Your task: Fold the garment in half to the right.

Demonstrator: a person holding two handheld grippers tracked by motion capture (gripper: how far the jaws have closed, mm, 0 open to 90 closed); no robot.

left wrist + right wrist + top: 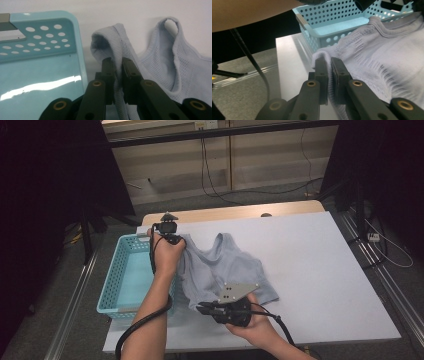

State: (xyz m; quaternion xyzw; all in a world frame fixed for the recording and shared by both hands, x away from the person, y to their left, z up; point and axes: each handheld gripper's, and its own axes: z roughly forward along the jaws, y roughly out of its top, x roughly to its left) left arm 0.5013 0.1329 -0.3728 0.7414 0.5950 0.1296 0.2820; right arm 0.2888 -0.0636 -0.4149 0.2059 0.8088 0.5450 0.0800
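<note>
Garment gripped at two points, not yet in basket

Progress: pale blue-grey knitted sleeveless top (222,270) lies on the white table sheet (310,270), centre of the high view, its left edge just beside the light blue perforated plastic basket (129,272). Both grips look established, so the pick-up stage reads as done. What's left, by my judgement: lift the top clear of the sheet, carry it left over the basket rim, drop it in and release. Basket interior looks bare in the gripper views.

Pose:
- Left gripper (176,239) sits at upper centre-left of the high view, near the basket's far corner, forearm running up from the bottom edge. In the left gripper view its jaws are clamped on a shoulder strap (113,41) of the top, which loops over their tips.
- Right gripper (202,309) sits at lower centre of the high view, pointing left toward the basket, hand under its body. In the right gripper view its jaws are pinched on the folded hem edge (322,55), basket beyond at upper centre.
</note>
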